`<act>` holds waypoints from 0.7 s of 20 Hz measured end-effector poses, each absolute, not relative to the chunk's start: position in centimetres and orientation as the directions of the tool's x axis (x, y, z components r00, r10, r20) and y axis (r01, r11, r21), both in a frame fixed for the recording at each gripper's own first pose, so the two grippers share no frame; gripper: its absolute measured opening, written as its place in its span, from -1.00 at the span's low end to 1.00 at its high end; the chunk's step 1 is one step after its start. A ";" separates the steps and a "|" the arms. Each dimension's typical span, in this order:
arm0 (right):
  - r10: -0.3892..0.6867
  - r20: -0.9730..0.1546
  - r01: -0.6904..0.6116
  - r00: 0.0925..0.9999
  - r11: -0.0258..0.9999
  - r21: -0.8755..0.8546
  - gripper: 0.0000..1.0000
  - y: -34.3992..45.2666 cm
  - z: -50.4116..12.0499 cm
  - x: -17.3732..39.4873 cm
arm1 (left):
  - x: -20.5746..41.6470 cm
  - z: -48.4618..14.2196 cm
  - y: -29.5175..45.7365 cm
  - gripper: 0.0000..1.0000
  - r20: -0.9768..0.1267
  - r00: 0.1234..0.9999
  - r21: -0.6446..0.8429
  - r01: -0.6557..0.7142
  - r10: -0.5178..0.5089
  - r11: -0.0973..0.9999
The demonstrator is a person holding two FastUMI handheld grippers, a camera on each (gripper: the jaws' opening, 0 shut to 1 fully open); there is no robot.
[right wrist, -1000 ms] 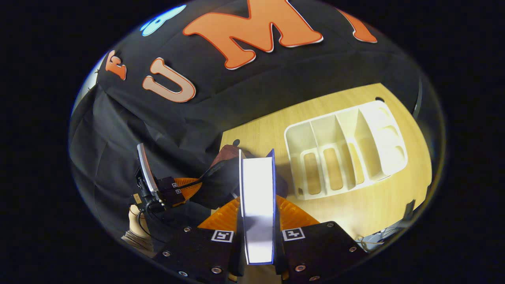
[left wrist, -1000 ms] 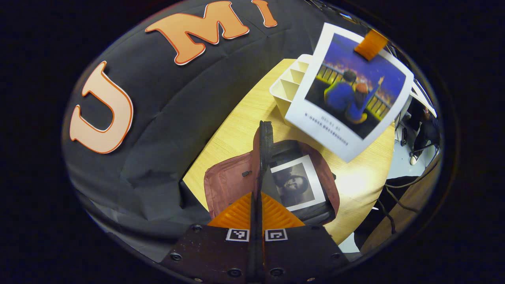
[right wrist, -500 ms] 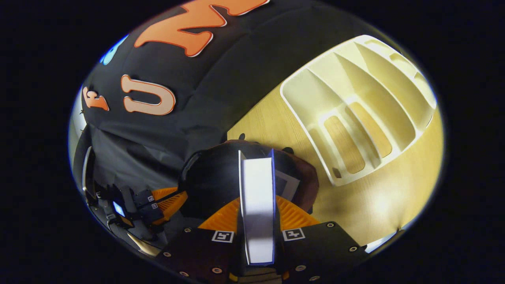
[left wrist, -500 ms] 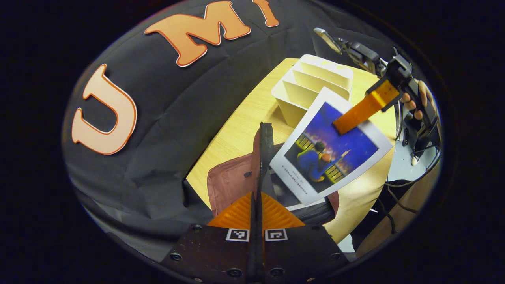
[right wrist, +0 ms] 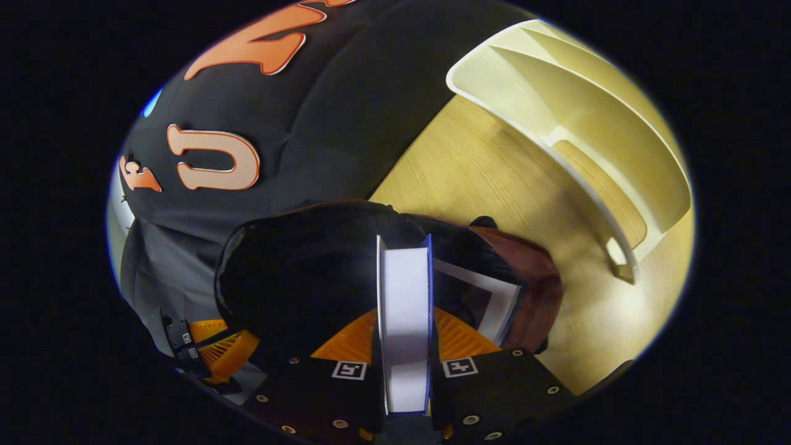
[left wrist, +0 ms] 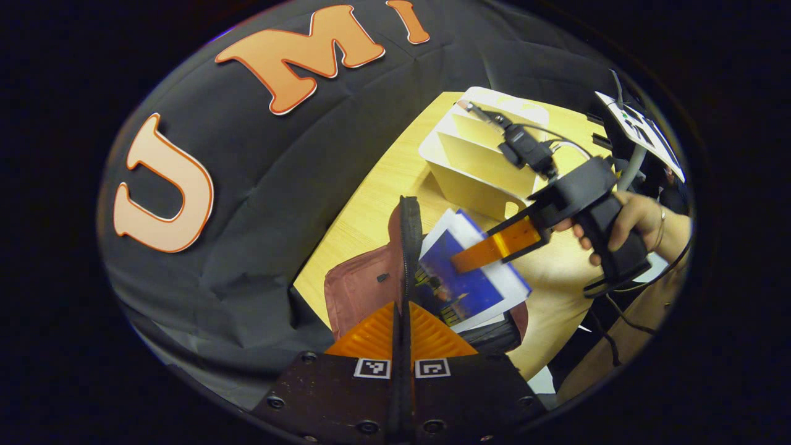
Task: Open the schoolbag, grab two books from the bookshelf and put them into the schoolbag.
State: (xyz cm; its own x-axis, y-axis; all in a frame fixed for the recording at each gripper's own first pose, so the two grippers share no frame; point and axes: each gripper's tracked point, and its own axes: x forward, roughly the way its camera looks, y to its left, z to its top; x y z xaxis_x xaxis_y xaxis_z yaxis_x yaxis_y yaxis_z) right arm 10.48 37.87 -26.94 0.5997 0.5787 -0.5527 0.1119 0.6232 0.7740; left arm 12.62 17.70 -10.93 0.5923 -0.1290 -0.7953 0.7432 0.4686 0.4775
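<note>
Left gripper view has your left gripper (left wrist: 405,321) pinching the schoolbag (left wrist: 364,287) rim open at the table's (left wrist: 383,185) near edge. Your right gripper (left wrist: 469,259) clamps the blue book (left wrist: 473,281) half inside, over one already packed (right wrist: 494,296); the bookshelf (right wrist: 593,123) looks empty, so only the release is left.

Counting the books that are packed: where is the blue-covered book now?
The blue-covered book is in the right gripper, halfway into the open schoolbag, near the bookshelf.

Blue-covered book (left wrist: 473,281) tilted halfway into open reddish-brown schoolbag (left wrist: 355,290), cream bookshelf (left wrist: 479,157) beyond.
</note>
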 end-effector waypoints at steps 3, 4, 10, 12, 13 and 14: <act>0.545 -0.550 0.115 0.633 0.637 0.762 -0.38 40.2 -27.7 11.5 | 12.8 -10.7 17.7 -0.99 -0.793 0.595 0.482 0.742 -0.128 0.465; 0.531 -0.565 0.109 0.631 0.661 0.742 -0.57 40.7 -28.2 11.6 | 12.8 -10.8 17.6 -0.99 -0.795 0.592 0.481 0.745 -0.128 0.462; 0.421 -0.745 0.077 0.518 0.844 0.531 0.71 40.0 -31.7 9.9 | 13.4 -11.4 18.4 -0.99 -0.799 0.589 0.476 0.741 -0.119 0.473; 0.403 -0.770 0.082 0.495 0.861 0.502 0.95 39.1 -31.8 9.4 | 13.3 -11.4 18.6 -0.99 -0.799 0.588 0.473 0.741 -0.122 0.475; 0.397 -0.776 0.079 0.490 0.867 0.493 0.95 38.3 -31.6 9.3 | 13.2 -11.4 18.7 -0.99 -0.799 0.588 0.472 0.742 -0.123 0.477; 0.401 -0.773 0.070 0.492 0.867 0.494 0.95 37.6 -31.2 9.3 | 13.2 -11.5 18.8 -0.99 -0.800 0.587 0.470 0.742 -0.124 0.478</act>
State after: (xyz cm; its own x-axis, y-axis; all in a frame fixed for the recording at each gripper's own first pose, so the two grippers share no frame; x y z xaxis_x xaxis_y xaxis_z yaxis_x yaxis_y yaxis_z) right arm 9.26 37.56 -31.19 0.4916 0.4005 -0.7733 0.0700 0.8669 0.4936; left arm 13.20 18.77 -11.54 0.5873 -0.1243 -0.7998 0.7417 0.4782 0.4703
